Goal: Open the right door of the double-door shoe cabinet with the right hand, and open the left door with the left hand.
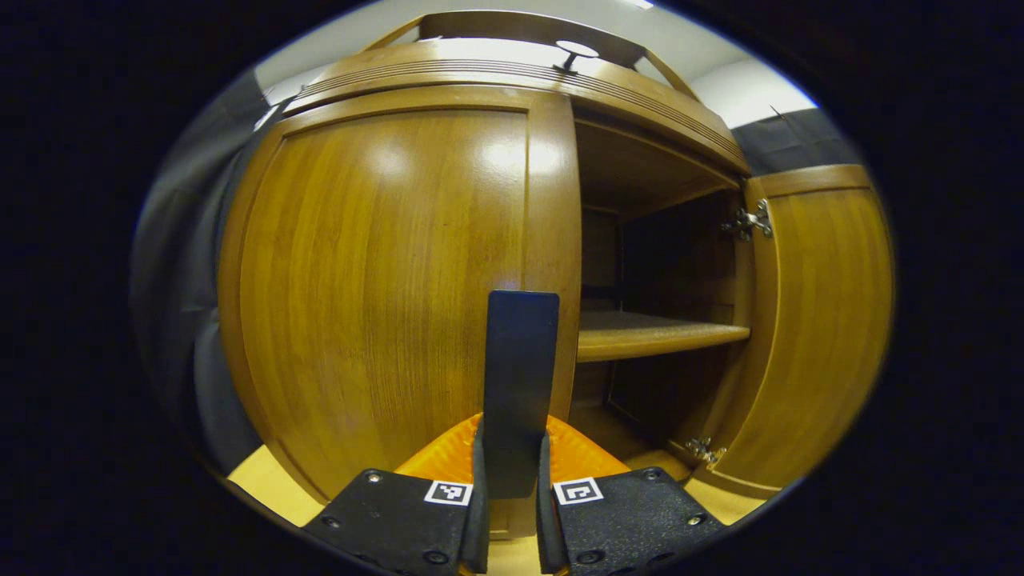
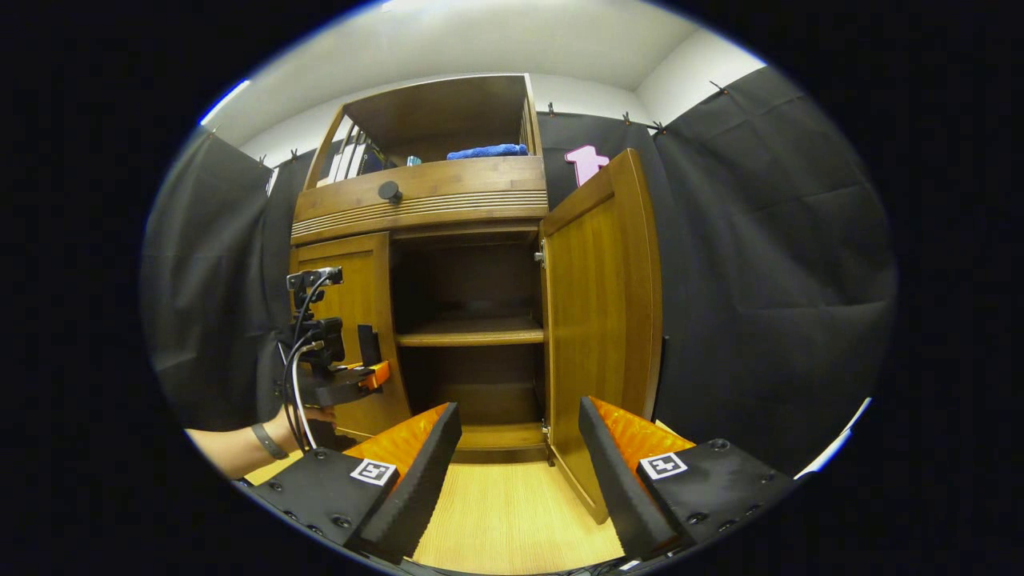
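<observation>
The wooden shoe cabinet fills both views. Its left door (image 1: pixel 384 280) lies flush and closed, and my left gripper (image 1: pixel 512 496) is shut on that door's dark upright handle (image 1: pixel 522 360). The right door (image 1: pixel 816 320) stands swung wide open, baring a dark interior with one shelf (image 1: pixel 648 332). In the right gripper view the right door (image 2: pixel 600 304) is open in front of my right gripper (image 2: pixel 520 472), which is open, holds nothing and hangs back from the cabinet above the floor. Farther off to the left, the left gripper (image 2: pixel 372 374) sits at the left door (image 2: pixel 352 288).
A hand with a wristband (image 2: pixel 264 440) holds the left gripper. Above the doors runs a drawer with a round knob (image 2: pixel 390 190), and an open top compartment holds a blue cloth (image 2: pixel 486 150). A light wooden floor (image 2: pixel 504 512) lies in front. Black cloth walls flank the cabinet.
</observation>
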Demonstrator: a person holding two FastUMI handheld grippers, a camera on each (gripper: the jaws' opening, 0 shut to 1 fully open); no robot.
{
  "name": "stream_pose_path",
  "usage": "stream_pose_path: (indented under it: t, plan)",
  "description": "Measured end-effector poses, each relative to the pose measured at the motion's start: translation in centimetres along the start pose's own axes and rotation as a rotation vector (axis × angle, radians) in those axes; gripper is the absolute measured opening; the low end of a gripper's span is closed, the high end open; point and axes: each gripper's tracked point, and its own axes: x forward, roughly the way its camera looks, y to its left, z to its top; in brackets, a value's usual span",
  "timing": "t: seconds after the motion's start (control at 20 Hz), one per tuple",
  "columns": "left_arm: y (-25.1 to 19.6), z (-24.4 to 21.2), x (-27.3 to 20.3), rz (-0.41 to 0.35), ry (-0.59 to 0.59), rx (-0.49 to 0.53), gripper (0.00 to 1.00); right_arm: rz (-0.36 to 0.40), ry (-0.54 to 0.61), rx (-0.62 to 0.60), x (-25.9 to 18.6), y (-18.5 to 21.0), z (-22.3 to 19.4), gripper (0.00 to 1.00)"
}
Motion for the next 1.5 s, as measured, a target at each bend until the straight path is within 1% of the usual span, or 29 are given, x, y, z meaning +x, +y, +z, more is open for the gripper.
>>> stream_pose_path:
  t: [0.05,0.1,0.15,0.25,0.35,0.4,0.5,0.55,0.6,0.65,0.7,0.75,0.9,0.95,1.0,1.15,1.2,1.25,1.3,1.35,1.4,1.45,1.5]
  plan:
    - [-0.2,0.2,-1.0,-0.017,0.009,-0.026,0.26,0.003,0.005,-0.004,-0.2,0.0,-0.1,0.9]
    - [-0.3,0.3,-1.9,-0.03,0.012,-0.033,0.24,0.005,0.007,-0.01,-0.3,-0.1,-0.1,0.9]
    - [-0.2,0.2,-2.4,-0.03,0.008,-0.018,0.23,0.006,0.008,-0.014,-0.5,0.0,-0.2,0.9]
    - [0.3,0.2,-4.0,0.006,0.005,0.019,0.24,0.006,0.012,-0.019,-0.6,0.0,-0.4,0.9]
    - [0.7,0.1,-5.8,0.033,0.019,0.016,0.25,0.01,0.009,-0.012,-0.6,0.3,-0.3,0.9]
    - [0.9,0.1,-6.6,0.034,0.025,0.01,0.24,0.015,0.005,-0.006,-0.5,0.5,-0.2,0.9]
    - [1.4,0.0,-8.0,0.031,0.029,0.002,0.25,0.031,0.001,0.001,-0.2,1.1,-0.1,0.9]
    - [1.8,-0.1,-8.6,0.036,0.026,-0.001,0.24,0.038,-0.001,0.005,-0.1,1.3,-0.1,0.9]
    - [2.2,-0.1,-9.6,0.045,0.023,0.0,0.24,0.044,-0.003,0.007,0.1,1.5,0.0,0.9]
    - [2.7,-0.1,-10.6,0.056,0.02,0.005,0.22,0.048,-0.009,0.008,0.3,1.7,0.0,0.95]
    - [3.1,-0.1,-11.4,0.065,0.021,0.004,0.25,0.052,-0.014,0.009,0.4,1.9,0.1,0.95]
    - [3.7,-0.1,-12.3,0.075,0.019,-0.001,0.23,0.058,-0.016,0.01,0.6,2.2,0.0,0.95]
    - [4.6,-0.2,-13.6,0.09,0.035,0.007,0.22,0.087,-0.011,0.016,1.0,3.1,-0.2,0.95]
    - [4.8,-0.2,-13.7,0.102,0.035,0.002,0.24,0.097,-0.013,0.015,1.1,3.3,-0.2,0.95]
    - [5.2,-0.1,-14.2,0.121,0.032,0.0,0.24,0.102,-0.015,0.013,1.1,3.4,0.0,0.95]
    - [6.6,-0.1,-15.9,0.2,0.009,0.026,0.22,0.107,-0.015,0.015,1.3,3.5,-0.1,0.95]
    - [7.2,0.0,-16.6,0.225,-0.005,0.039,0.21,0.108,-0.013,0.017,1.3,3.4,-0.2,0.9]
    - [7.8,0.1,-17.2,0.239,-0.018,0.045,0.2,0.108,-0.011,0.02,1.3,3.3,-0.4,0.95]
    - [8.4,0.2,-17.7,0.249,-0.033,0.032,0.18,0.107,-0.006,0.023,1.4,3.1,-0.5,0.95]
    - [8.9,0.2,-18.2,0.253,-0.046,0.009,0.14,0.108,-0.004,0.026,1.5,3.1,-0.6,0.95]
    - [9.2,0.2,-18.6,0.255,-0.059,-0.012,0.15,0.109,-0.004,0.029,1.6,3.1,-0.6,0.95]
    - [9.5,0.1,-18.9,0.249,-0.066,-0.014,0.14,0.113,-0.004,0.031,1.8,3.1,-0.6,0.9]
    - [9.8,0.1,-19.2,0.24,-0.075,-0.002,0.14,0.117,-0.003,0.034,2.0,3.2,-0.6,0.95]
